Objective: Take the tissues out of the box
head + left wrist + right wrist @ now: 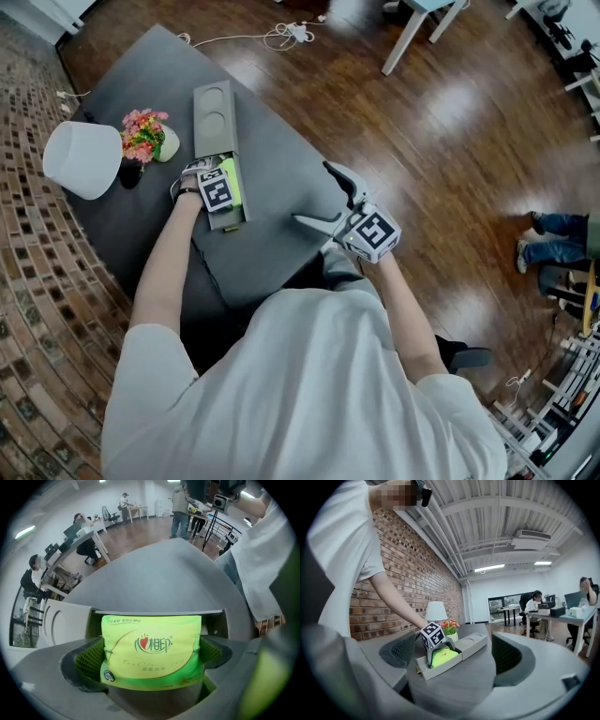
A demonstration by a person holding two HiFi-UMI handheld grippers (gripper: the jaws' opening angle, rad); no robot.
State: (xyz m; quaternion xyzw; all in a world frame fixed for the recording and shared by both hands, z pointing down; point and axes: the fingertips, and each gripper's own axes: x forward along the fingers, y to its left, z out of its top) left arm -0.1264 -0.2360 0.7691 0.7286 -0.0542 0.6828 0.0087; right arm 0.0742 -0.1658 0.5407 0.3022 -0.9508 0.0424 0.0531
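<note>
A long grey box (213, 122) lies on the dark table (281, 234), its lid with two round recesses slid back from the tray. In the open tray sits a bright green tissue pack (232, 180). My left gripper (221, 202) reaches down into the tray. Its mesh pads (89, 660) press both sides of the tissue pack (151, 649), so it is shut on the pack. My right gripper (314, 192) hovers at the table's near right edge, wide open and empty. From there it looks at the left gripper's marker cube (432, 635), the pack (443, 657) and the box (471, 645).
A white lamp (82, 159) and a pot of pink flowers (145, 136) stand at the table's left end beside the box. A brick wall runs along the left. Wooden floor lies to the right, with white desk legs (403, 37) and cables (286, 36) beyond.
</note>
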